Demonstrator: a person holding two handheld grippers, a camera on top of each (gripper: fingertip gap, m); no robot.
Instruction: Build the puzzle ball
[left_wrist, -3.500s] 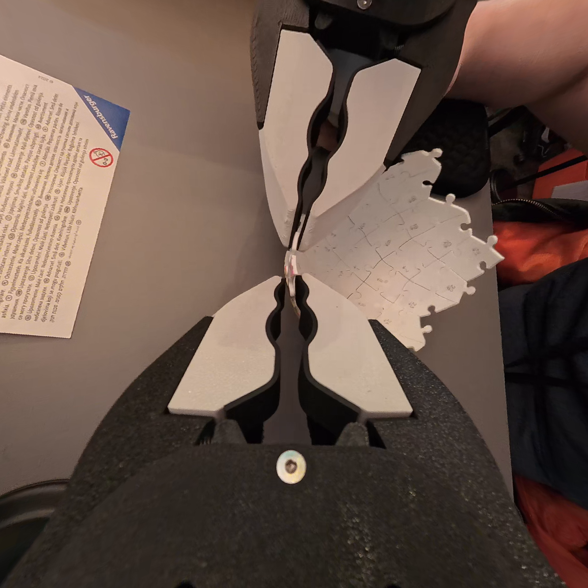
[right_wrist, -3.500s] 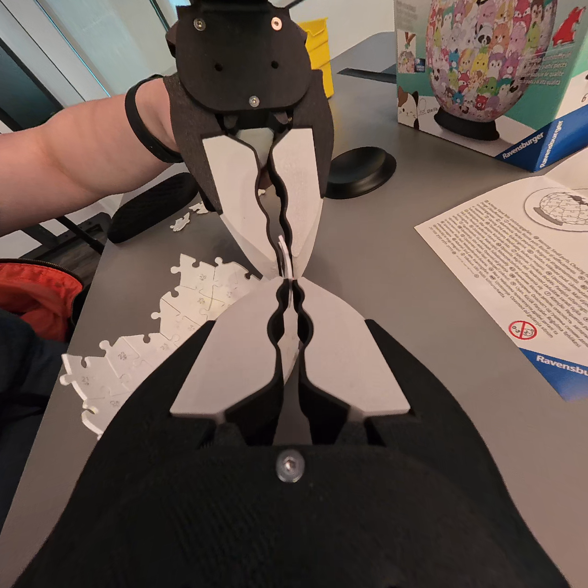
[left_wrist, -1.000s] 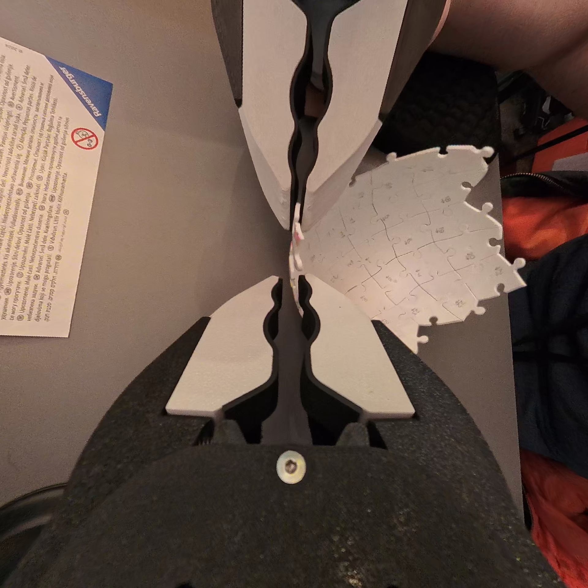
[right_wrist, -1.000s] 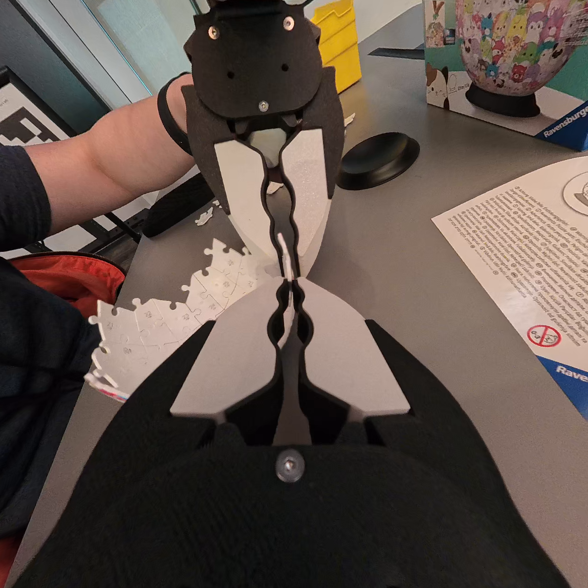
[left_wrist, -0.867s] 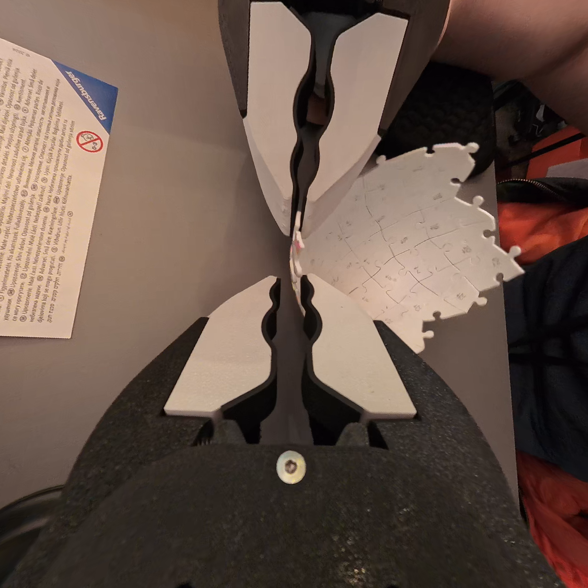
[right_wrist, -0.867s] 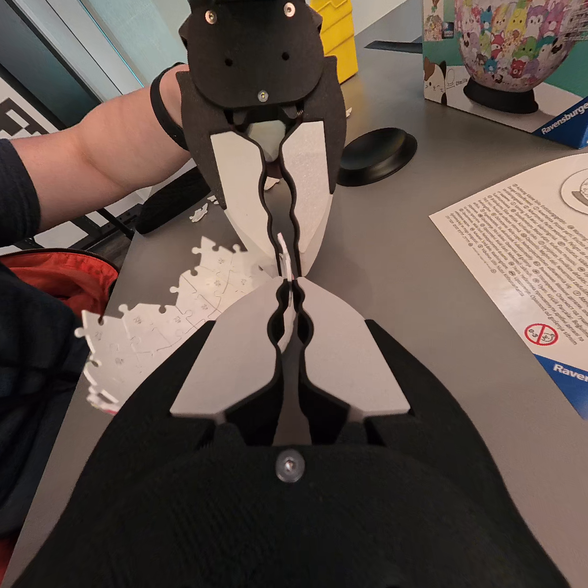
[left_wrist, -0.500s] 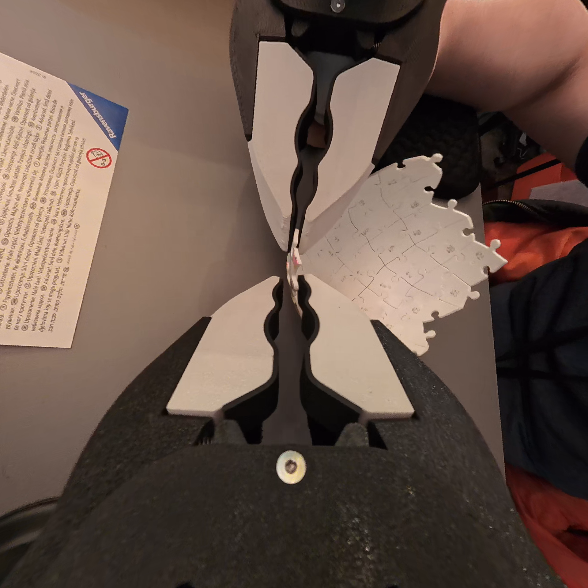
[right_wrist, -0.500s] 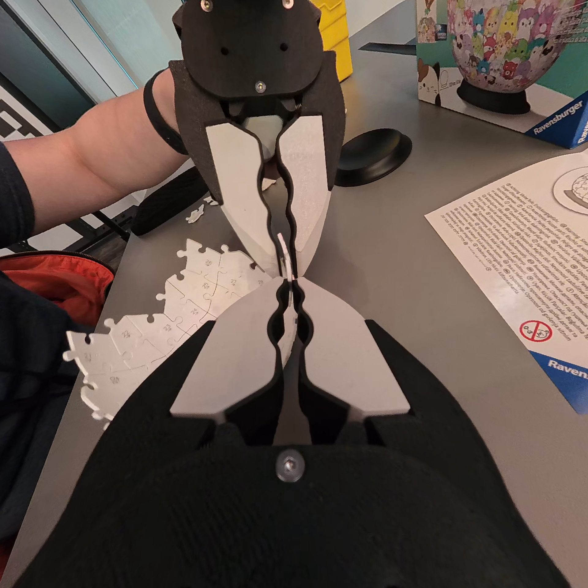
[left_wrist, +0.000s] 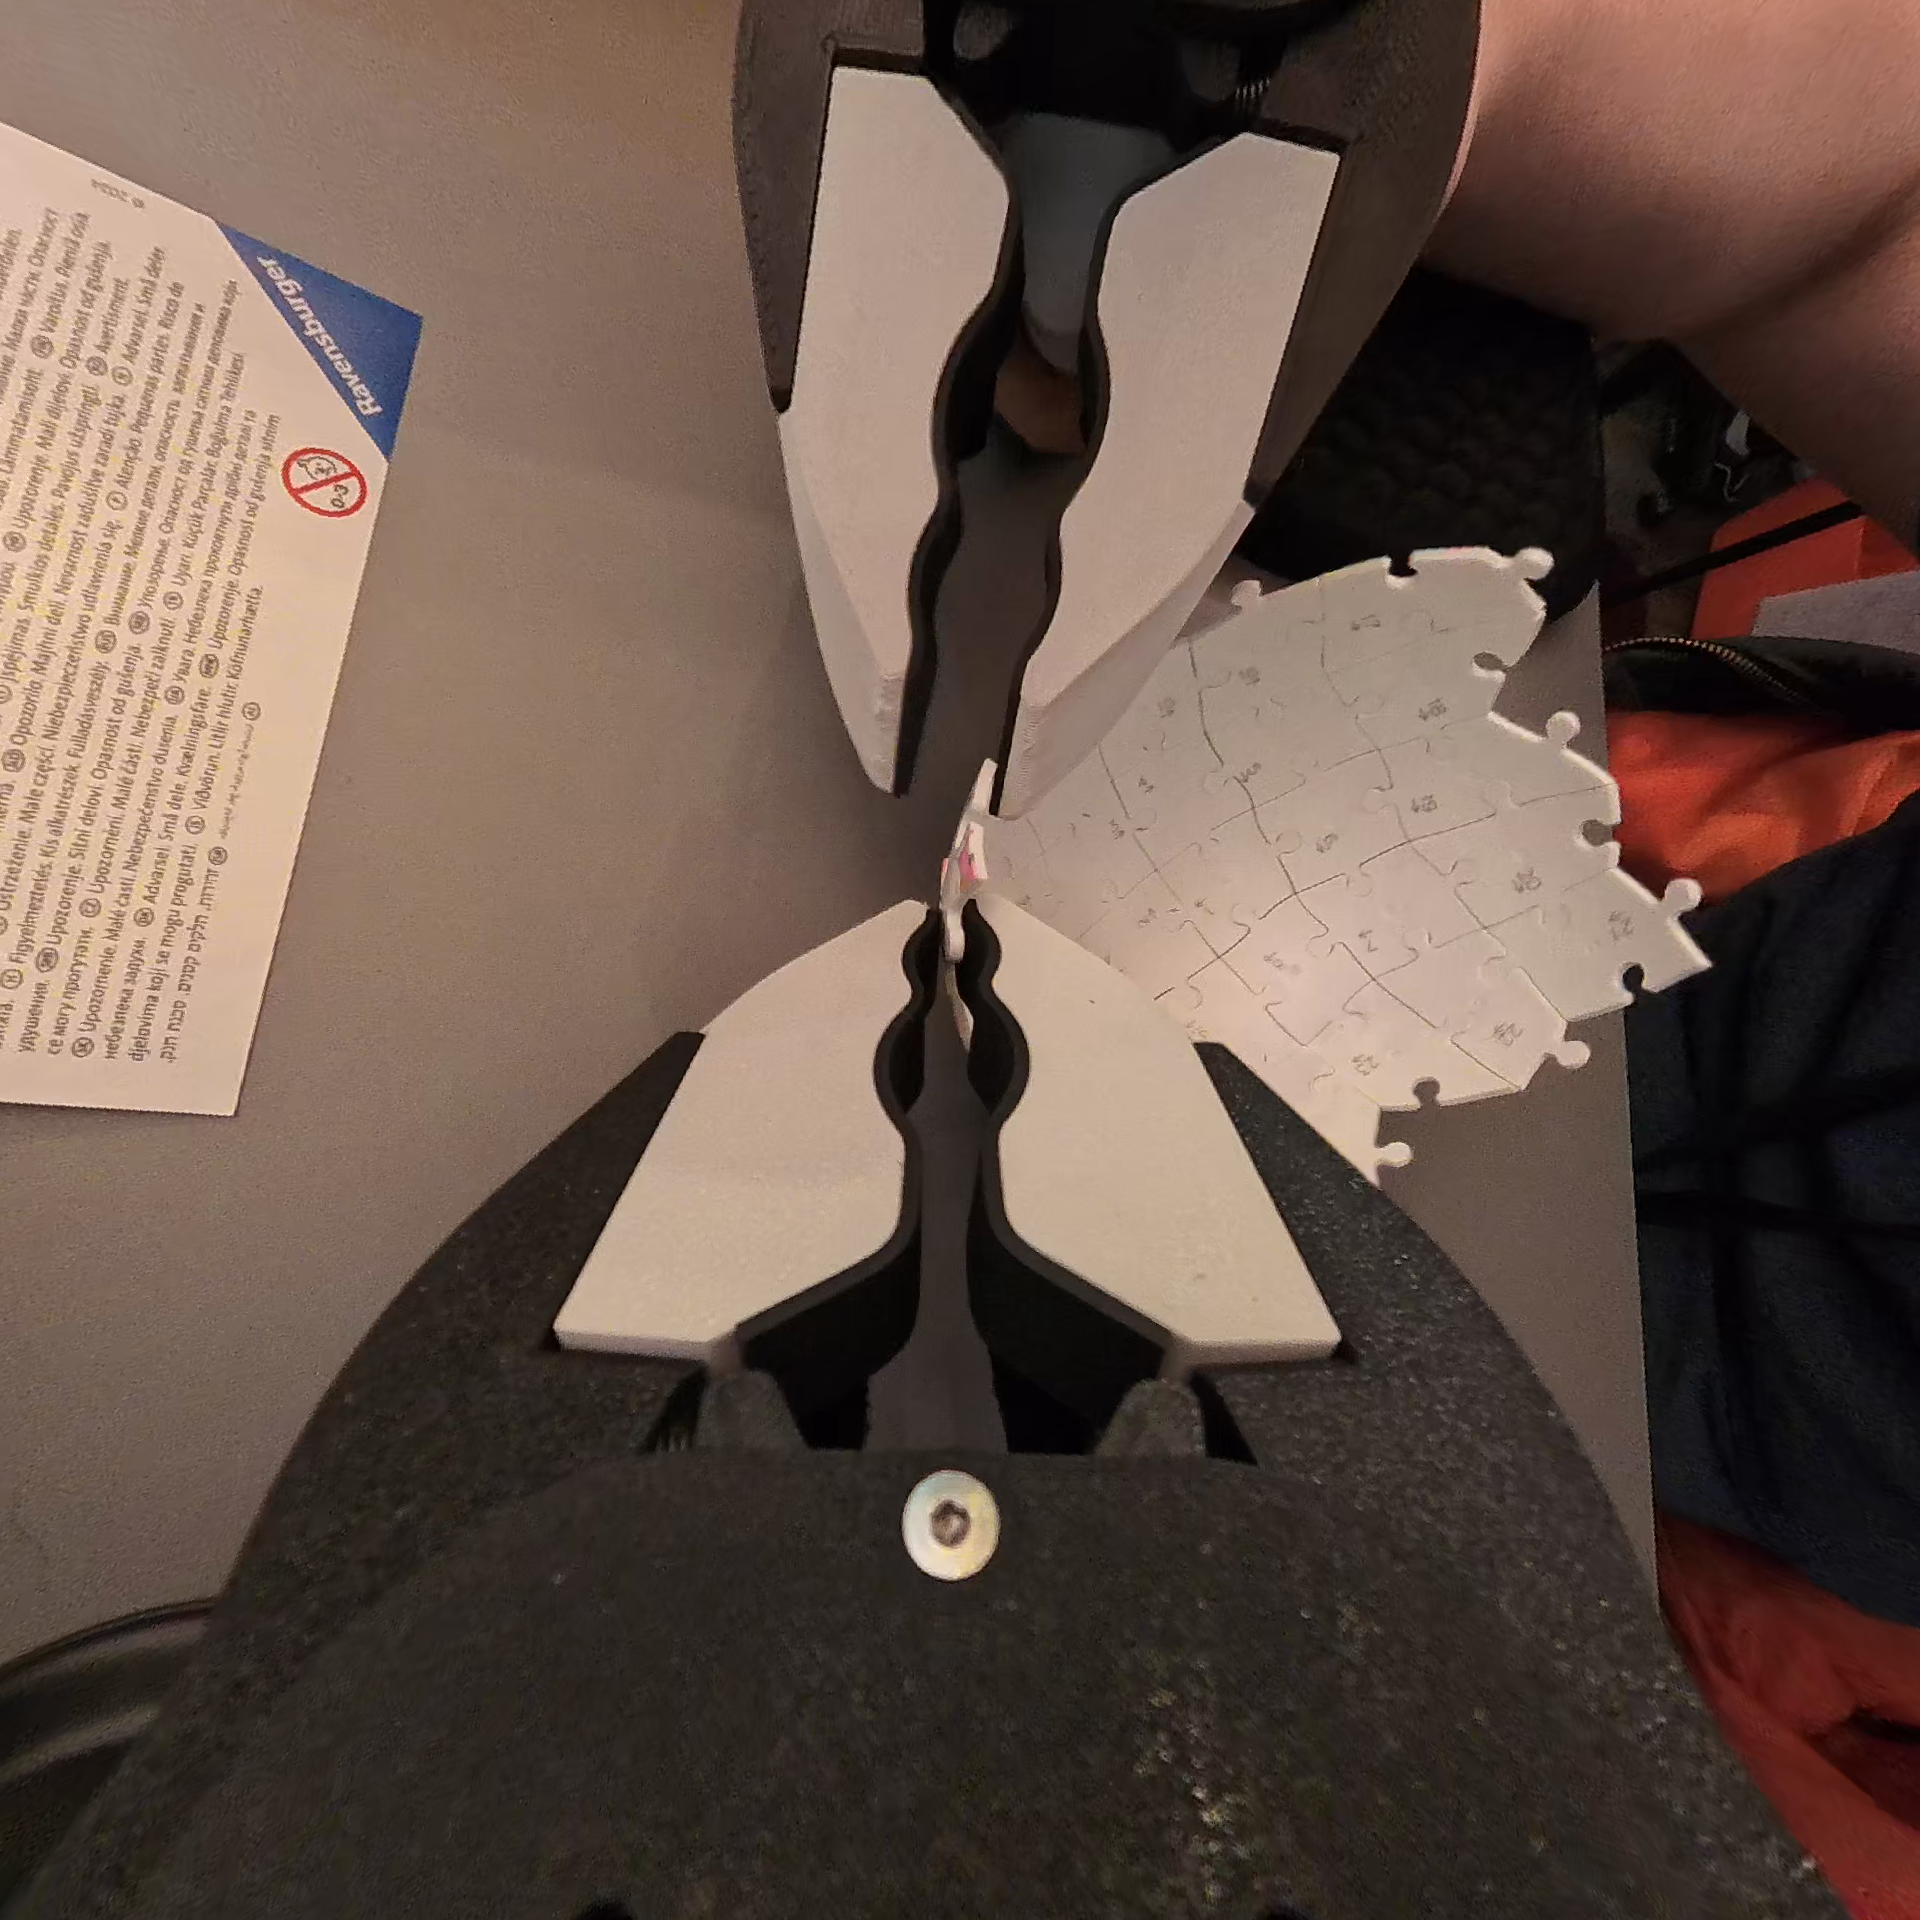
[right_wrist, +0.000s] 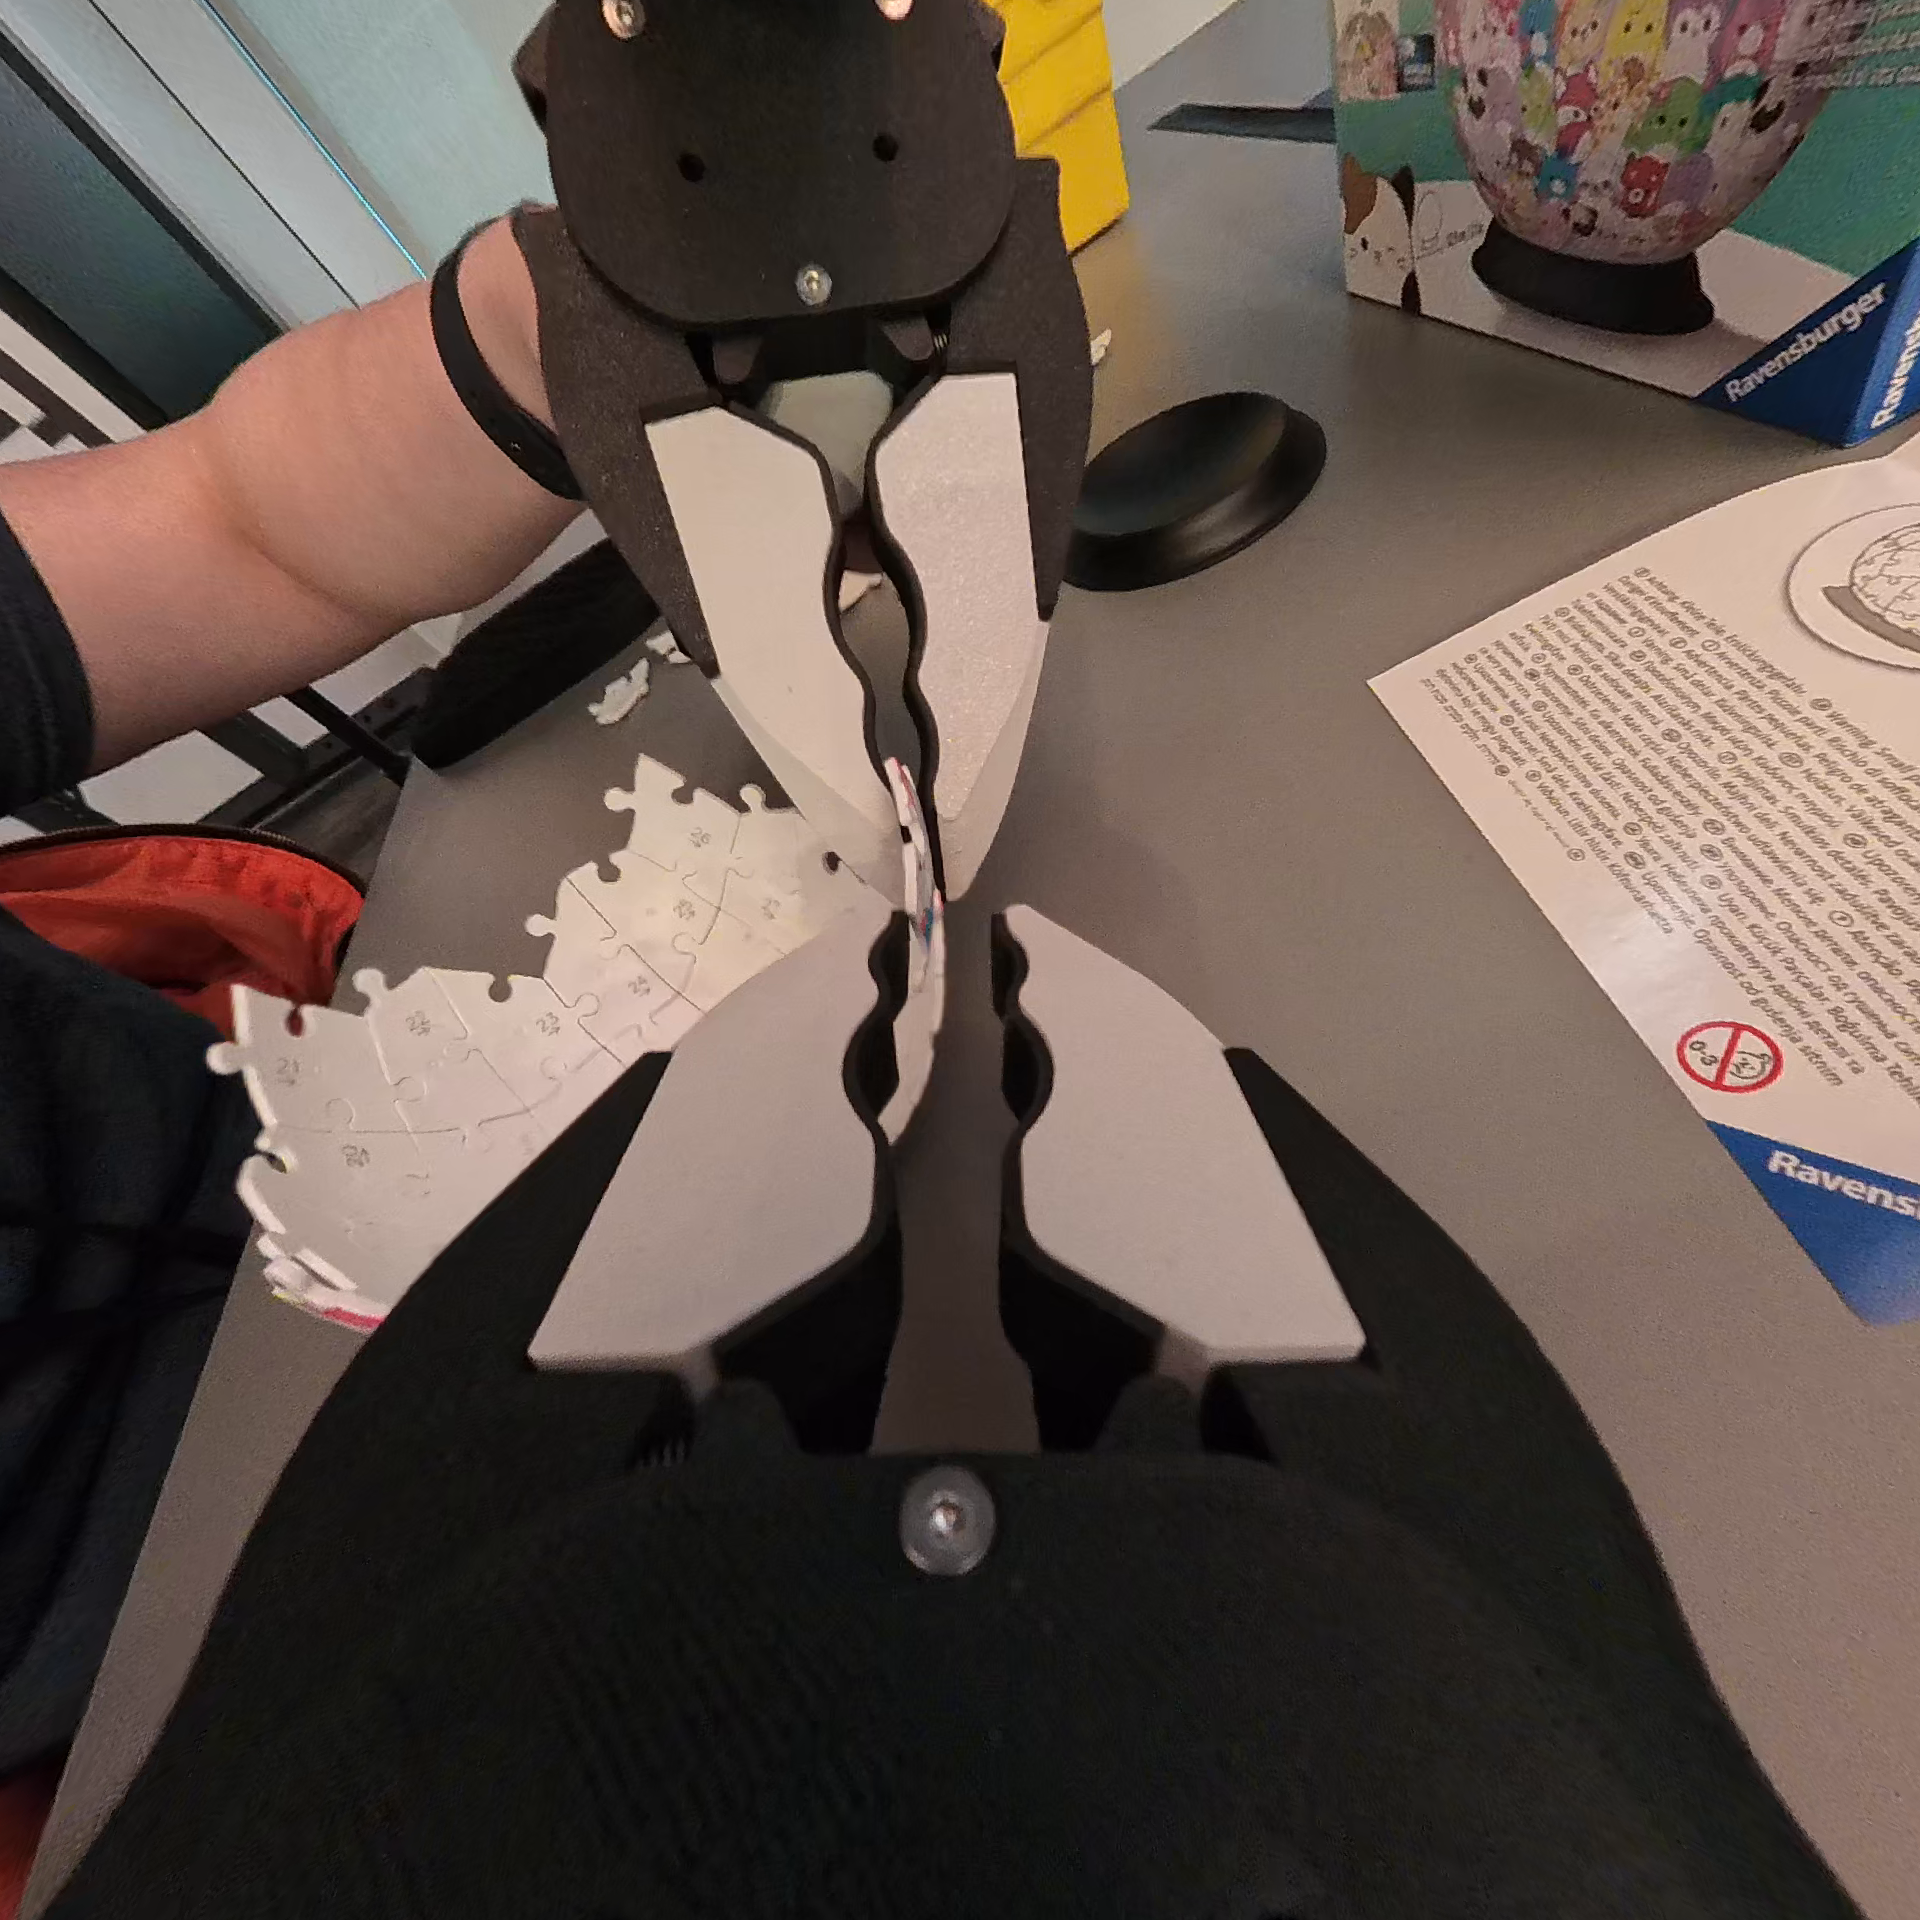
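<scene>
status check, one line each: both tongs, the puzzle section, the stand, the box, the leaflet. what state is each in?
left tongs: shut on the puzzle section's edge
right tongs: open, fingers apart either side of that edge
puzzle section: partly built curved shell, white numbered inside showing, held above the table
black stand: empty, on the table
puzzle box: upright at the far side
leaflet: unfolded, flat on the table

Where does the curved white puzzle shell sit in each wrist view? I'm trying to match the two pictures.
Left wrist view: the puzzle shell fans out right of centre, beside the two hand-held grippers' tips.
Right wrist view: the shell spreads left of centre, toward the table edge.
Shared landmark: the printed instruction sheet, opposite the shell in both.
</scene>
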